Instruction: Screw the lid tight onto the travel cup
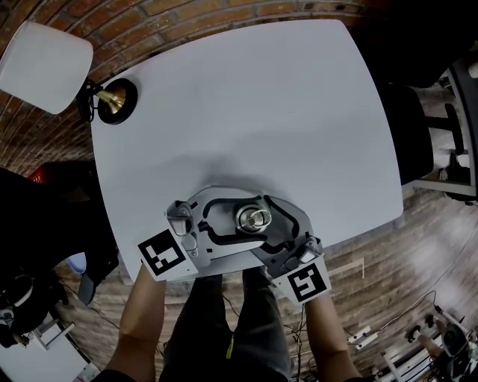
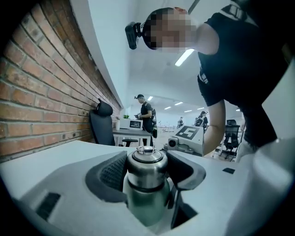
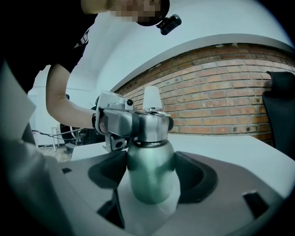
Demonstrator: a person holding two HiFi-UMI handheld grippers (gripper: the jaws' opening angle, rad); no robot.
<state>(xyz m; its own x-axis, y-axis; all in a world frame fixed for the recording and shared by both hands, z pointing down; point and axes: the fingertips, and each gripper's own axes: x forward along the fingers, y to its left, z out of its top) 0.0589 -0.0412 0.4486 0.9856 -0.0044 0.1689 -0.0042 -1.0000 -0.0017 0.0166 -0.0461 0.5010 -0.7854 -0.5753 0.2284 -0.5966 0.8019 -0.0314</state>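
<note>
The steel travel cup [image 1: 254, 218] stands upright near the front edge of the white table [image 1: 246, 112]. Its green-grey body [image 3: 152, 170] shows in the right gripper view, with my right gripper [image 3: 152, 177] shut on it, a dark pad against each side. The metal lid [image 2: 145, 163], with a small ring on top, sits on the cup's neck. My left gripper [image 2: 146, 173] comes in from the left and is shut on that lid; its grey jaws [image 3: 115, 123] also show in the right gripper view. In the head view both grippers, left [image 1: 250, 220] and right [image 1: 261, 226], wrap the cup from opposite sides.
A lamp with a white shade [image 1: 41, 67] and brass base [image 1: 116, 97] stands at the table's far left corner by a brick wall [image 1: 149, 22]. A black chair [image 1: 414, 134] sits off the right edge. The cup is close to the table's front edge [image 1: 224, 274].
</note>
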